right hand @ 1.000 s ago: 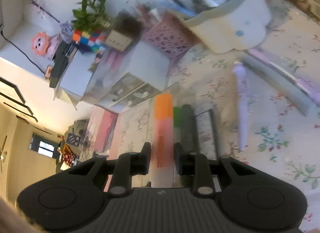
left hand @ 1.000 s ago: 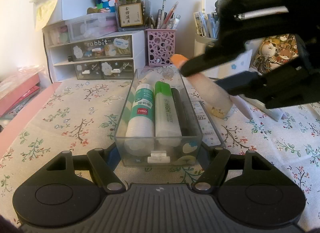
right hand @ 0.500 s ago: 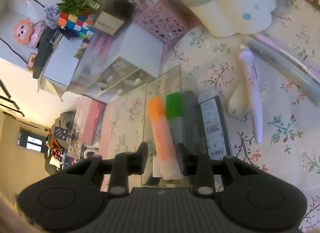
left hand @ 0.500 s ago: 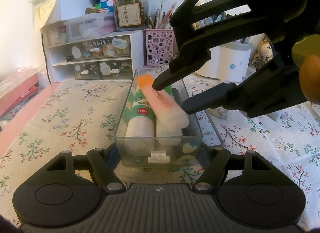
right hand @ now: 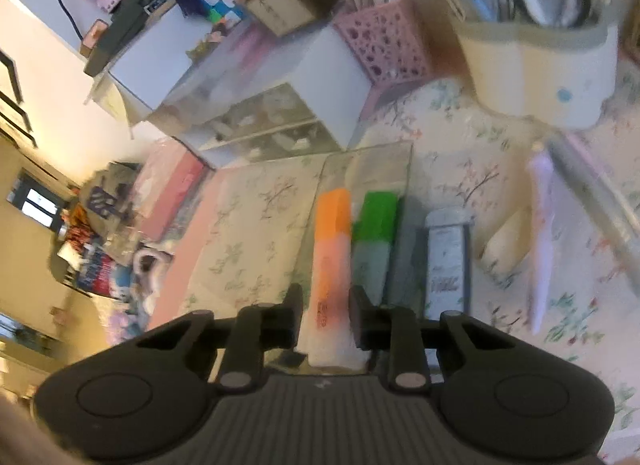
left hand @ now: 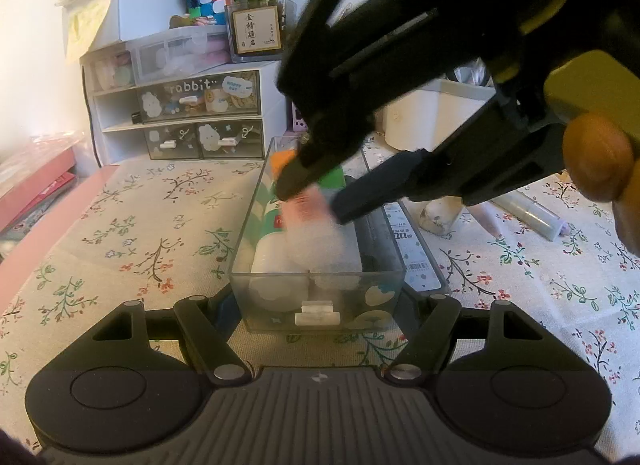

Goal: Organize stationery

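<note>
Through the left wrist camera I am seeing my left gripper (left hand: 318,319) standing wide, its fingers (left hand: 202,331) flanking the near end of the clear plastic organizer tray (left hand: 316,285) on the floral tablecloth (left hand: 132,237). My right gripper (left hand: 316,195) is reaching in above that tray, pinching the orange-capped highlighter with the pale pink barrel (left hand: 308,209), which is hanging tilted over the white glue stick (left hand: 272,261) lying inside.

Through the right wrist camera I am seeing the right gripper (right hand: 325,317) clamping the orange-capped highlighter (right hand: 330,249) between its fingers (right hand: 294,315), cap pointing away. It is sitting just beside the green-capped highlighter (right hand: 374,233) in the tray (right hand: 372,157); a grey barcode-labelled box (right hand: 446,261) is lying just outside the tray's right wall.
</note>
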